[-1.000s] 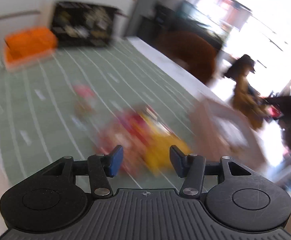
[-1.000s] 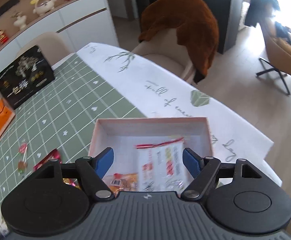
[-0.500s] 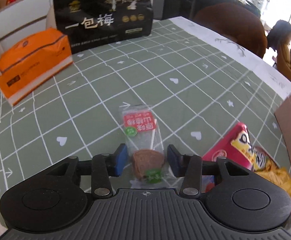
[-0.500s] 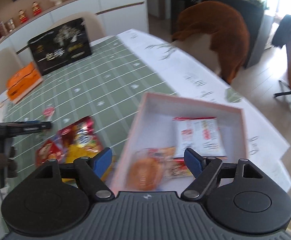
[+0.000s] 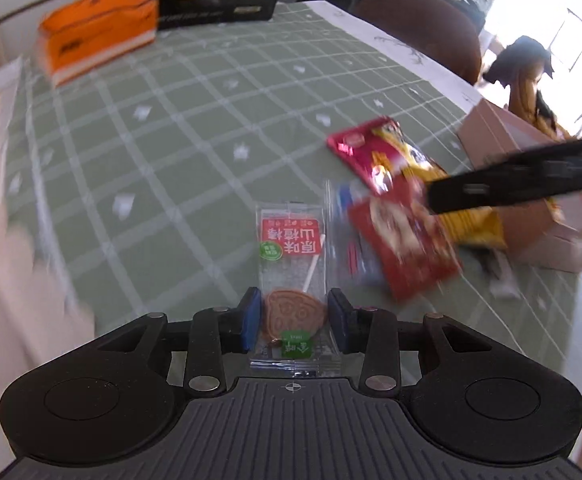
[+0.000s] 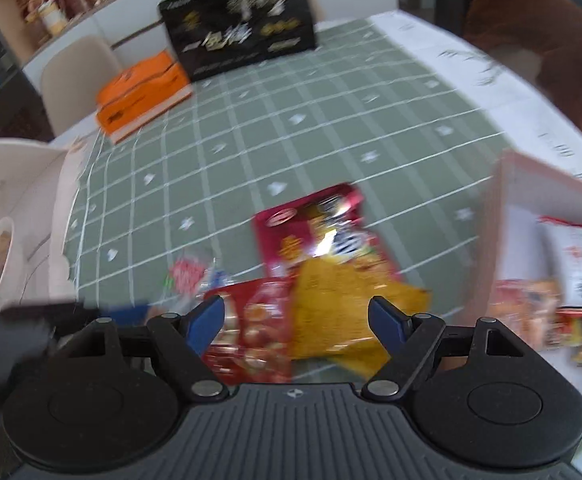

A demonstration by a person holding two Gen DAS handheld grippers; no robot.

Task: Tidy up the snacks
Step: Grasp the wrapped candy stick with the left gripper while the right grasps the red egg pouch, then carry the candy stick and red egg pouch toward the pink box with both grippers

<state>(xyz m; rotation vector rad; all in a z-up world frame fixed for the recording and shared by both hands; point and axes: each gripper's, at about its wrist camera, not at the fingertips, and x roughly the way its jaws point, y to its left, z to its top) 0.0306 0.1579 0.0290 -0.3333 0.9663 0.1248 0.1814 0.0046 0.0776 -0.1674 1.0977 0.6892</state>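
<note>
My left gripper [image 5: 294, 320] has its blue pads on both sides of a clear-wrapped brown lollipop snack [image 5: 293, 256] with a red label, lying on the green checked tablecloth [image 5: 195, 128]; the jaws look closed on it. My right gripper [image 6: 298, 322] is open and empty above a pile of snack bags: a red bag [image 6: 251, 320], a yellow bag [image 6: 339, 312] and a dark red bag [image 6: 315, 224]. The pink box [image 6: 507, 208] on the right holds several snack packets. The right gripper's finger [image 5: 519, 178] reaches in over the bags in the left wrist view.
An orange box [image 6: 143, 96] and a black gift box [image 6: 239, 44] stand at the table's far end. A brown-draped chair [image 6: 539, 56] is at the right. A white chair [image 6: 19, 200] is at the left edge.
My right gripper swung left from the pink box to over the snack bags. My left gripper narrowed onto the lollipop snack and shifted slightly; the view is blurred by motion.
</note>
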